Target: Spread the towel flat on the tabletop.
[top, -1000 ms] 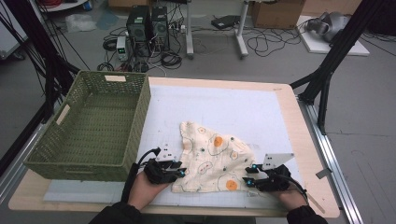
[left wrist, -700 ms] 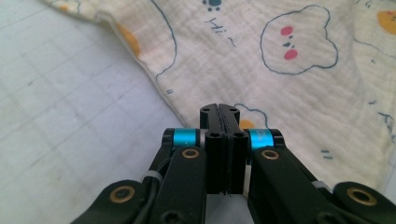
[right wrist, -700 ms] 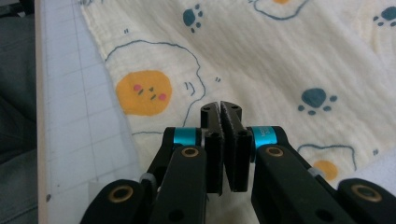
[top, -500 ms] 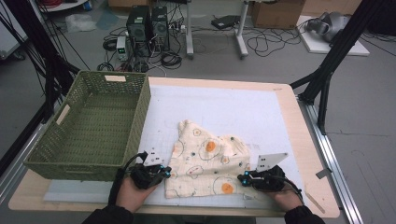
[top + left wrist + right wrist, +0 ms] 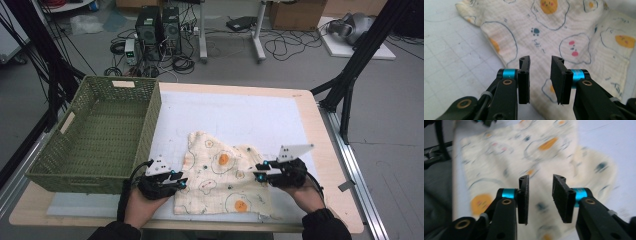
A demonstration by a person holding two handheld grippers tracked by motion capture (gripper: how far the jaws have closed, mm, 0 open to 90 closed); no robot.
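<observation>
A cream cloth [image 5: 216,186] printed with fried eggs lies spread flat on the white mat [image 5: 240,112], close to the table's near edge. My left gripper [image 5: 179,182] sits at the cloth's left edge, jaws open. In the left gripper view the cloth [image 5: 549,30] lies flat beyond the left gripper [image 5: 540,60], with nothing between the jaws. My right gripper [image 5: 258,172] hovers over the cloth's right part, also open. The right gripper view is blurred; the cloth [image 5: 506,157] shows below the right gripper [image 5: 540,178].
A green woven basket [image 5: 151,125] stands on the left of the table, right beside my left hand. The wooden table edge [image 5: 330,150] runs along the right. Black frame legs, cables and computers are on the floor beyond the table.
The cloth went from a bunched triangle to a flatter spread nearer the front edge. Both grippers seem to have let go of it; the right one has moved up over the cloth.
</observation>
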